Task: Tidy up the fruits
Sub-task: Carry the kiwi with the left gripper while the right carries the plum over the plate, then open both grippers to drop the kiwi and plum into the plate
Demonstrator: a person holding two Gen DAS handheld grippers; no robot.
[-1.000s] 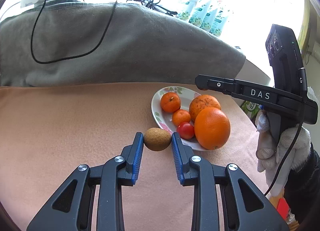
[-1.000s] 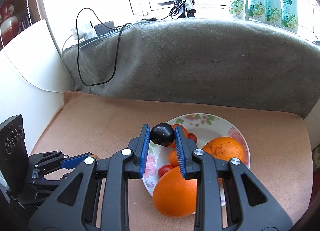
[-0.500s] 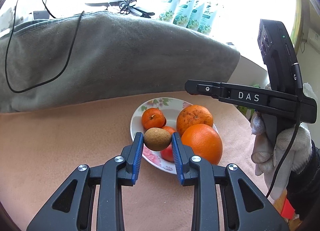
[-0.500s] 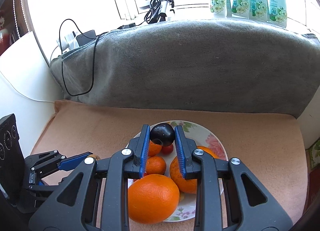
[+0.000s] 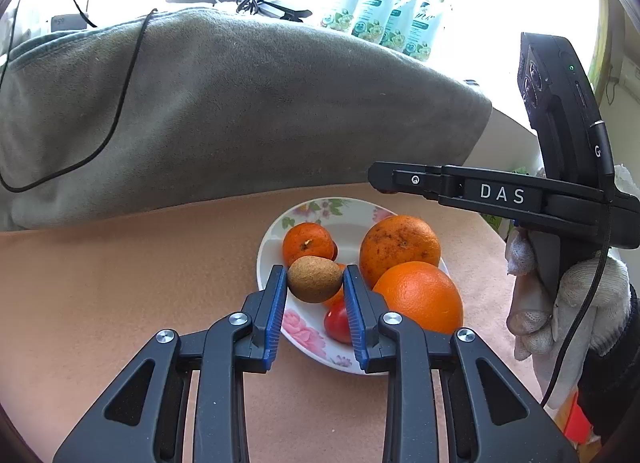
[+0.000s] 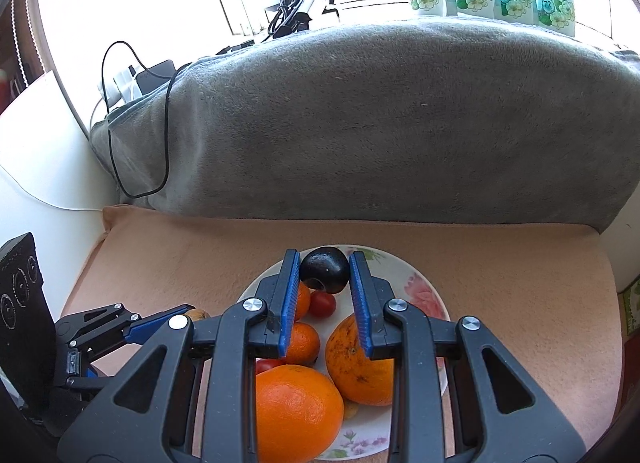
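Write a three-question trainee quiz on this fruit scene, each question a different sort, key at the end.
1. True or false: the left gripper holds the brown fruit above the plate.
2. The right gripper grips: A) an orange B) the dark round fruit C) a tomato.
3. Fill in: the plate rests on a peach-coloured ____.

Key: 1 true; 2 B; 3 cloth.

Oranges point(image 5: 416, 295) crowd the plate point(image 6: 420, 287); its far side lies bare.
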